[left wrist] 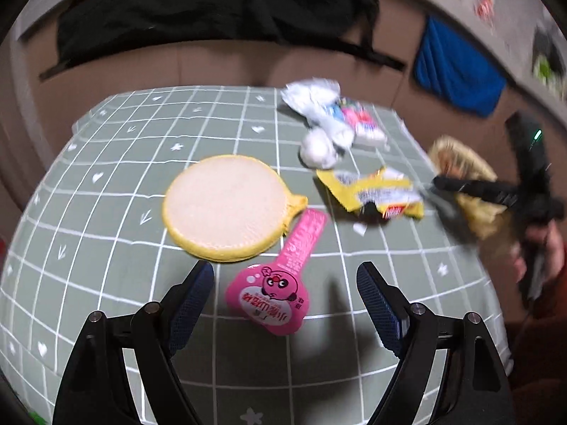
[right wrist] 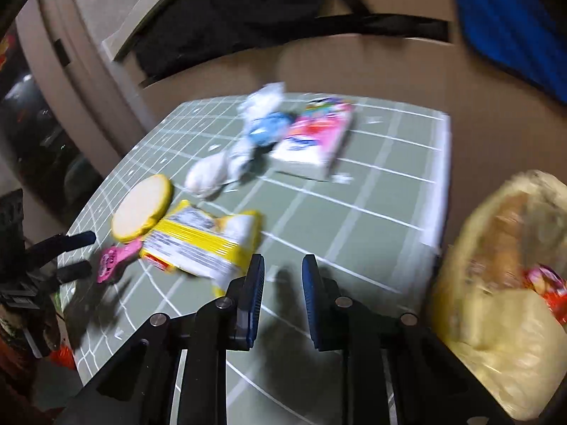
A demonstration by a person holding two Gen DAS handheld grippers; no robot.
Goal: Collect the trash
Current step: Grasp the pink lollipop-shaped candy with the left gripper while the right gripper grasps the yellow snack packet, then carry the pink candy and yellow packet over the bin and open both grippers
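Note:
Trash lies on a green grid-patterned table (left wrist: 106, 212). A pink wrapper (left wrist: 280, 279) lies just ahead of my open, empty left gripper (left wrist: 285, 283). A yellow snack wrapper (left wrist: 372, 191) lies right of it, also in the right wrist view (right wrist: 202, 241). A crumpled white wad (left wrist: 319, 150) and a white-blue wrapper (left wrist: 319, 102) lie farther back. My right gripper (right wrist: 282, 272) hovers above the table with a narrow gap between its jaws and nothing in them. It shows blurred at the right of the left wrist view (left wrist: 439, 182). A yellowish bag of trash (right wrist: 503, 283) sits off the table's right edge.
A round yellow-rimmed pad (left wrist: 226, 207) lies mid-table. A pink and white tissue pack (right wrist: 315, 141) lies at the back. A brown wall with black fabric (left wrist: 212, 10) and a blue item (left wrist: 457, 71) stands behind the table.

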